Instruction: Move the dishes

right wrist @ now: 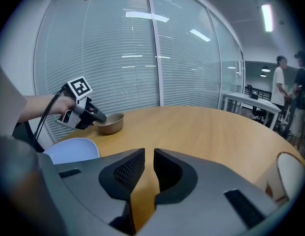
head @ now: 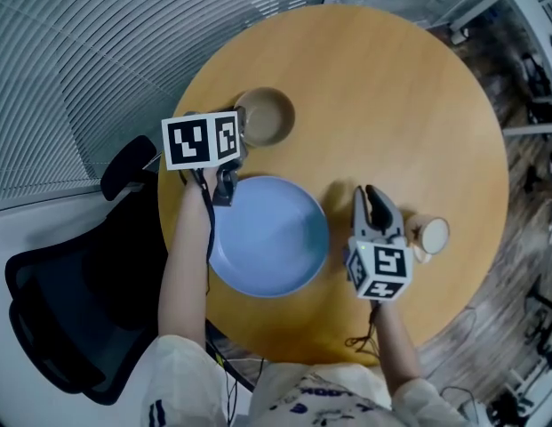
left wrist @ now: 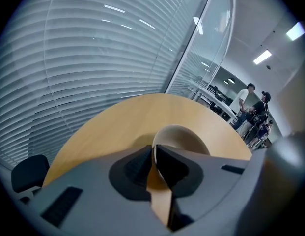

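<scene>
A person leans over a round pale-wood table (head: 391, 105), holding a hand-held gripper in each hand. The left forearm (head: 188, 256), bare below a white sleeve, reaches forward along the left edge of a wide, shallow light-blue dish (head: 269, 235) that sits near the table's front edge. The left gripper (head: 238, 136) points toward the far left part of the table, its marker cube facing up. Its jaws are clamped on the near rim of a small round tan bowl (head: 268, 116), and the left gripper view shows the thin rim pinched between the two dark pads. The bowl rests on the table just beyond the blue dish and apart from it. The right forearm (head: 393, 336) comes up from the front edge on the right side. The right gripper (head: 369, 196) sits just right of the blue dish, pointing away from the person. Its jaws are drawn almost together with only a narrow slit between them, and they hold nothing. A small cream cup (head: 431, 236) lies on its side just right of that gripper. A black office chair (head: 71, 310) stands left of the table, before a glass wall with blinds (head: 98, 43).
</scene>
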A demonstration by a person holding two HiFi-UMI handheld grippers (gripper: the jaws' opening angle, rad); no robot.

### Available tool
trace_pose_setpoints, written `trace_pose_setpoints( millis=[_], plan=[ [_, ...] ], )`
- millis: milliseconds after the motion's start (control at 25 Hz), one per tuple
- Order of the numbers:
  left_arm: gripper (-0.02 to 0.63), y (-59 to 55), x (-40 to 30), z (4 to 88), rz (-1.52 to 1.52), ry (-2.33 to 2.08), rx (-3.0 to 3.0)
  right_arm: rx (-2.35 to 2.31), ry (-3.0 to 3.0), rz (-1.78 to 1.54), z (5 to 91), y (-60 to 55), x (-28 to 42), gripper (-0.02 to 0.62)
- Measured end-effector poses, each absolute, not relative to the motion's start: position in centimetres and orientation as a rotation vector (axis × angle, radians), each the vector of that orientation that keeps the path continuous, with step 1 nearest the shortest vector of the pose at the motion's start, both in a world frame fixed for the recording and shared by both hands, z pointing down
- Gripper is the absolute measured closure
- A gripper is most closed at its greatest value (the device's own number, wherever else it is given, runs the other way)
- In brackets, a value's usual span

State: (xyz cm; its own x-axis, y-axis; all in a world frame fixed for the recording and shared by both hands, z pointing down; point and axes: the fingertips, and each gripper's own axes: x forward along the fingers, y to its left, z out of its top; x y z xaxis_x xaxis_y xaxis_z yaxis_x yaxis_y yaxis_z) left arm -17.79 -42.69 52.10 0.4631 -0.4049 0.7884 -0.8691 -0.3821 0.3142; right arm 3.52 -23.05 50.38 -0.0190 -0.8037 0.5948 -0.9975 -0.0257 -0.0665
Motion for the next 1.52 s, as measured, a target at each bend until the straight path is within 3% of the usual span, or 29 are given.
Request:
trace_pose_setpoints(
  millis=[720, 1520],
  plan=[
    [0.588, -40.8, -19.1, 49.4, 0.710, -0.986, 2.003, 1.890, -1.891, 0.685, 49.2, -22.4, 3.8, 0.538],
    [0.588, -37.5, -20.5, 51.9, 0.743, -0.978, 1.983, 1.870, -1.899, 0.685, 49.8, -20.9, 2.5, 0.538]
  ],
)
